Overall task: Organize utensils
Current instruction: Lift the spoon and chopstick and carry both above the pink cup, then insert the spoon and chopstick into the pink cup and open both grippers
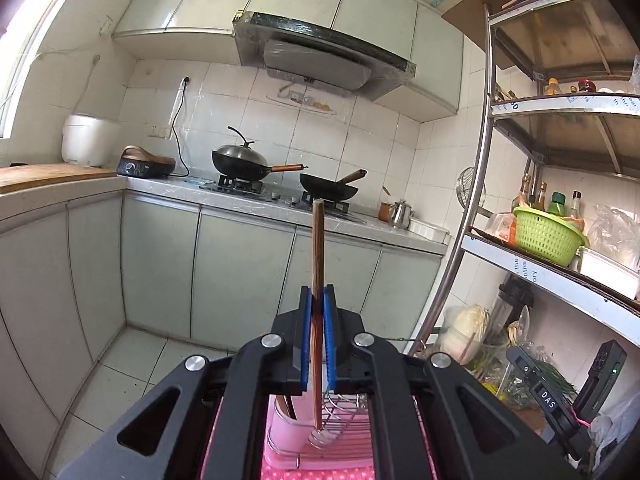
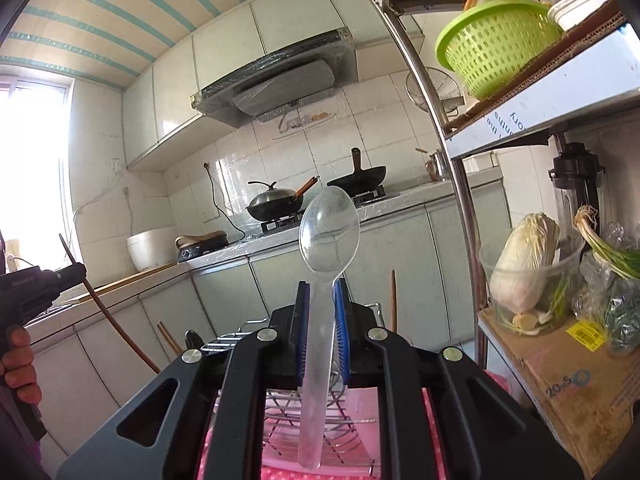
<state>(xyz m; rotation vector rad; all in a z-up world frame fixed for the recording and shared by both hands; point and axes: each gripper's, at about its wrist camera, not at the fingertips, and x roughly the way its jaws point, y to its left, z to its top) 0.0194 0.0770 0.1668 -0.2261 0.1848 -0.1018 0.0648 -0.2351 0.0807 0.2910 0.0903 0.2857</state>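
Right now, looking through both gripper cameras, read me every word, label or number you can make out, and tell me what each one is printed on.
"DAS": white label on the black device at lower right of the left wrist view.
"20" and "S", upside down: blue print on the cardboard box under the cabbage.
"the", "ory", partly cut off: white shelf edge strip.
Yellow barcode sticker: too small to read.
Bottle labels: blurred.
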